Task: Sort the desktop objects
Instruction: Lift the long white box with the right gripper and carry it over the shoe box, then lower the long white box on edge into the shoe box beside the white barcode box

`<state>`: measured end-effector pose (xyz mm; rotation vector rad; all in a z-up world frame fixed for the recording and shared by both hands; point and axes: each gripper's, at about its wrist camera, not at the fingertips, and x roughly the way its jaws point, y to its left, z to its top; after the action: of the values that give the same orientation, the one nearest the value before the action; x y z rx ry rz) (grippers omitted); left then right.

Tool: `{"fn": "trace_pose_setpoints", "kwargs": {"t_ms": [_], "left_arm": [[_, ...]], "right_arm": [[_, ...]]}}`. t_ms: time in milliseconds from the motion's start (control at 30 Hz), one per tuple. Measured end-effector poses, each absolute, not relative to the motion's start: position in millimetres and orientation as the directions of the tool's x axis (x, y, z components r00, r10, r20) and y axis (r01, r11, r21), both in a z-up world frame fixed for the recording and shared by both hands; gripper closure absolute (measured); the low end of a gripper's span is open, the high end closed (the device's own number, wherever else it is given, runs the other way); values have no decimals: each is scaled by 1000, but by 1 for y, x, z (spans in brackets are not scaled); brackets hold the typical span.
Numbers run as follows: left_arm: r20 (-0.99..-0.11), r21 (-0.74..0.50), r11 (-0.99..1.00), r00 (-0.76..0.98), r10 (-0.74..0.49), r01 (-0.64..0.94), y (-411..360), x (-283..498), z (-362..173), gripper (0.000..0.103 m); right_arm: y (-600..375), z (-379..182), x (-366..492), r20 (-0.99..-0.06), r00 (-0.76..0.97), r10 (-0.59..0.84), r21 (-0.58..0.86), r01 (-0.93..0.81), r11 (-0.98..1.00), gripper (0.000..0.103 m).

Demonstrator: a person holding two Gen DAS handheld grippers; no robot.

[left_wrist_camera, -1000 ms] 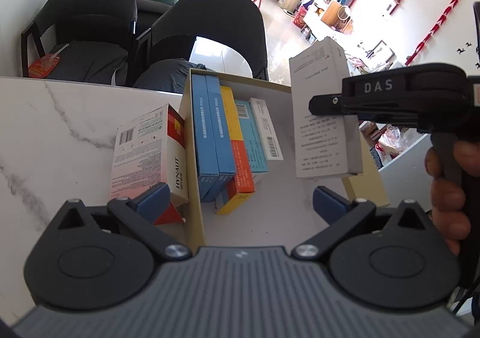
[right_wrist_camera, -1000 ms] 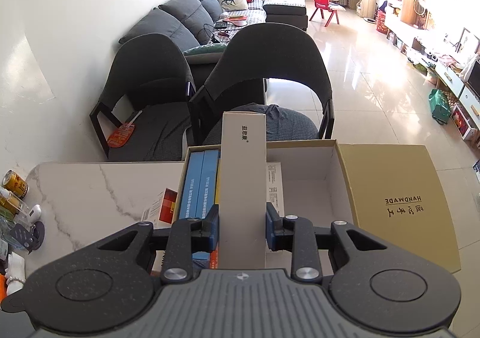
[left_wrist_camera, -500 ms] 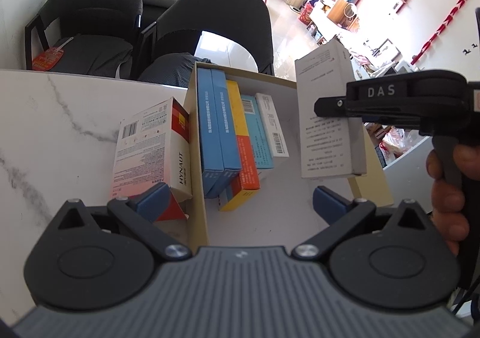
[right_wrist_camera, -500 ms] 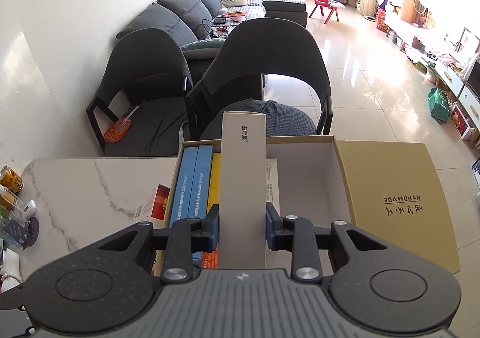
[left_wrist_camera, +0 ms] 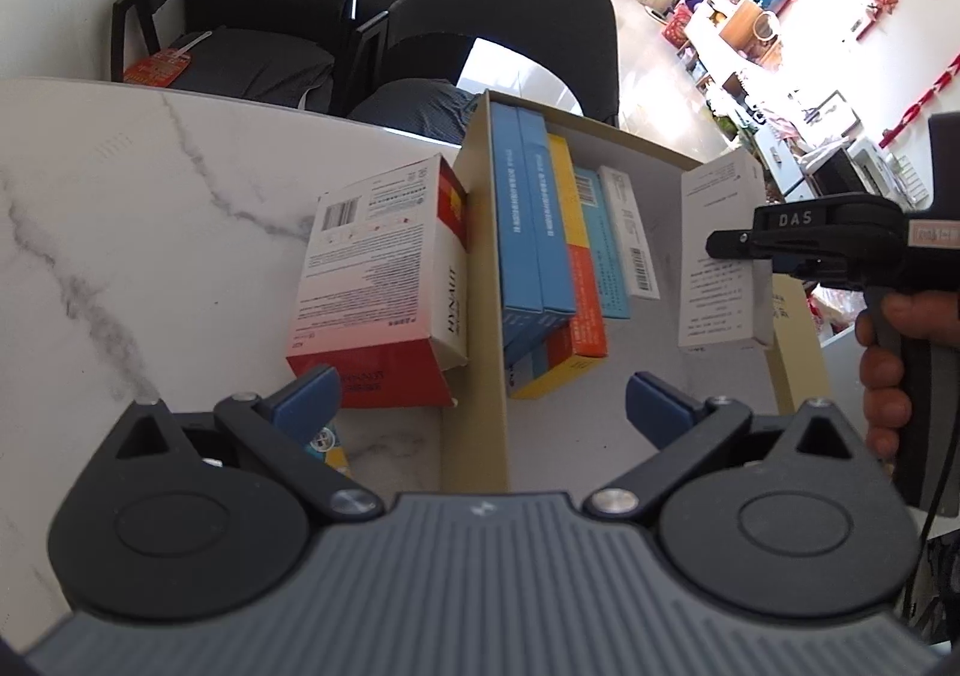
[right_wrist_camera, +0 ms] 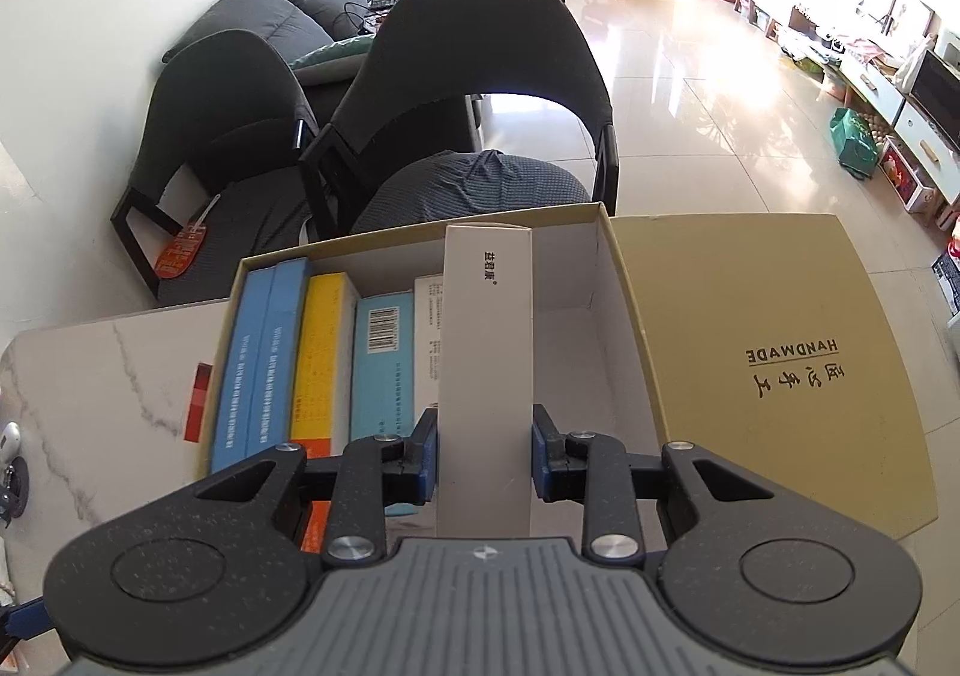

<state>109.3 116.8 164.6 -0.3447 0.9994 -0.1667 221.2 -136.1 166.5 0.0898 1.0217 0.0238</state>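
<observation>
An open cardboard box (left_wrist_camera: 477,316) (right_wrist_camera: 624,304) sits on the marble table. Inside it, several slim boxes stand side by side: two blue (right_wrist_camera: 258,364), a yellow-orange one (right_wrist_camera: 321,352), a teal one (right_wrist_camera: 381,364) and a white one. My right gripper (right_wrist_camera: 485,454) (left_wrist_camera: 750,247) is shut on a tall white box (right_wrist_camera: 485,352) (left_wrist_camera: 717,256) and holds it upright inside the cardboard box, right of that row. A red-and-white box (left_wrist_camera: 384,280) lies on the table against the cardboard box's left wall. My left gripper (left_wrist_camera: 480,400) stands open over that wall and holds nothing.
The cardboard lid (right_wrist_camera: 750,364), marked HANDMADE, lies open to the right past the table's edge. Two dark chairs (right_wrist_camera: 480,94) stand just beyond the far edge. A small yellow item (left_wrist_camera: 327,445) lies under my left finger. Bare marble (left_wrist_camera: 150,208) stretches to the left.
My right gripper has sunk with the white box, from above the cardboard box down into it. My left gripper has dipped a little toward the red-and-white box.
</observation>
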Motion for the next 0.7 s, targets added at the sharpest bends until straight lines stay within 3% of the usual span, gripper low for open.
{"fn": "trace_pose_setpoints", "kwargs": {"t_ms": [700], "left_arm": [[-829, -302, 946, 523, -201, -115, 127, 101, 159, 0]], "right_arm": [[-129, 94, 294, -888, 456, 53, 15, -86, 996, 71]]}}
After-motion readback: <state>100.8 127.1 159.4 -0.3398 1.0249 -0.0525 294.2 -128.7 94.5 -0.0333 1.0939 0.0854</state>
